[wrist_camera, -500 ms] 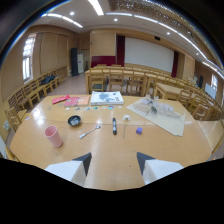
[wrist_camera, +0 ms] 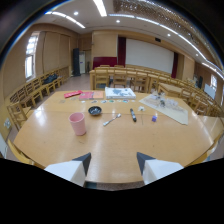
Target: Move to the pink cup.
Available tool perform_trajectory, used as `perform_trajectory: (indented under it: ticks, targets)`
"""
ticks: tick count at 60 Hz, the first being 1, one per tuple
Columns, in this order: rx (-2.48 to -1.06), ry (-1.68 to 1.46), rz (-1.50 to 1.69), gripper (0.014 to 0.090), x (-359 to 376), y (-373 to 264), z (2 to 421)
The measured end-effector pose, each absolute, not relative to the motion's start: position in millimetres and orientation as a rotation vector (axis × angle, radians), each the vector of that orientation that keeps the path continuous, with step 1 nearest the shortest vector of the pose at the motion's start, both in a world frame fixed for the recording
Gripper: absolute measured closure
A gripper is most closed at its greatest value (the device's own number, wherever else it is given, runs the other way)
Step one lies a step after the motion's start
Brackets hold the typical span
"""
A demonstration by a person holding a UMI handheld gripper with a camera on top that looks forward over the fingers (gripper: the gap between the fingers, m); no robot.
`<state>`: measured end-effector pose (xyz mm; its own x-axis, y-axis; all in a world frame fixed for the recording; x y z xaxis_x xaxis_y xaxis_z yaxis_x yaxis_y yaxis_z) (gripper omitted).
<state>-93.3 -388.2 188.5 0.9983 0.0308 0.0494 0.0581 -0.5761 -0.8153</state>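
Item: pink cup (wrist_camera: 77, 123), upright on the wooden desk (wrist_camera: 120, 150), ahead of the claw (wrist_camera: 114, 166) and off toward its left finger, well apart from it. Neighbours: small dark bowl (wrist_camera: 95, 110) just beyond, spoon (wrist_camera: 111, 120) and dark marker (wrist_camera: 133, 115) further right. Claw: open, nothing between the fingers. Handling, by estimate: light, rigid, probably plastic, smooth-walled, easily tipped; best taken across the mid-body, below the rim.

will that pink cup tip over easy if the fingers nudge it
Probably, if nudged high: the pink cup stands upright, taller than wide, on a smooth wooden table. It looks like light plastic, so it may slide instead.
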Motion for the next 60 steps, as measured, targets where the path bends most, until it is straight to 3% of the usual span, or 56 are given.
perform_trajectory:
  ticks: [12,26,41,42,43,60]
  targets:
    - [-2.18,-0.115,0.036,0.0183,-185,-384,174]
    - [-2.15,-0.157,0.06,0.0183,-251,-309,150]
    - [-2.205,-0.097,0.062,0.0184,-270,-235,103]
    - [-2.209,-0.094,0.063,0.023,-270,-233,101]
    - [-2.214,-0.093,0.063,0.0187,-271,-231,98]
    - [-2.244,-0.099,0.059,0.0188,-277,-217,81]
